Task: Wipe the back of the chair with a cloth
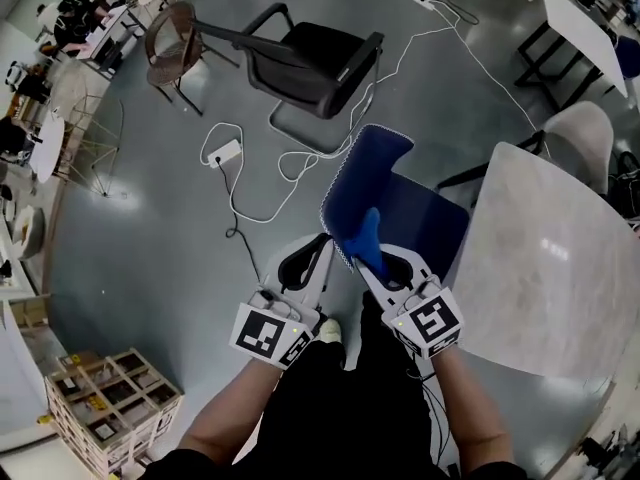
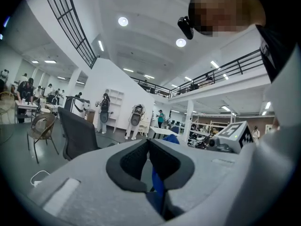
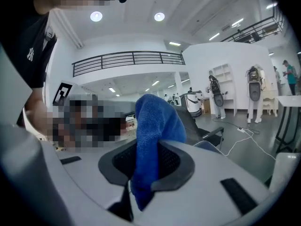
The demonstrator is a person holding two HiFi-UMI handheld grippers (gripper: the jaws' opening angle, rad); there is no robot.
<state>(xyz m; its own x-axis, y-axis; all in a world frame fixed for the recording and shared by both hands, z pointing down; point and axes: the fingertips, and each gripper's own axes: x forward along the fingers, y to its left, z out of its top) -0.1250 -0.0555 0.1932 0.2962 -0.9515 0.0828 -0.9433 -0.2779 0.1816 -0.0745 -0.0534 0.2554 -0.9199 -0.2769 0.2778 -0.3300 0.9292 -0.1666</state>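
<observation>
- Although our left claw [image 1: 324, 242] is clenched, nothing sits between its jaws; it hovers just left of the blue chair back [image 1: 372, 173].
- Our right claw [image 1: 368, 260] grasps the blue cloth [image 1: 366, 234], which lies against that chair back's near edge.
- Our pale tabletop [image 1: 550, 258] stands just right.

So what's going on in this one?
A person stands over a blue chair with a gripper in each hand. The right gripper is shut on a blue cloth and holds it up by the near edge of the chair's back; whether the cloth touches the chair cannot be told. The left gripper is beside it, jaws together with nothing between them. A pale table stands to the right.
</observation>
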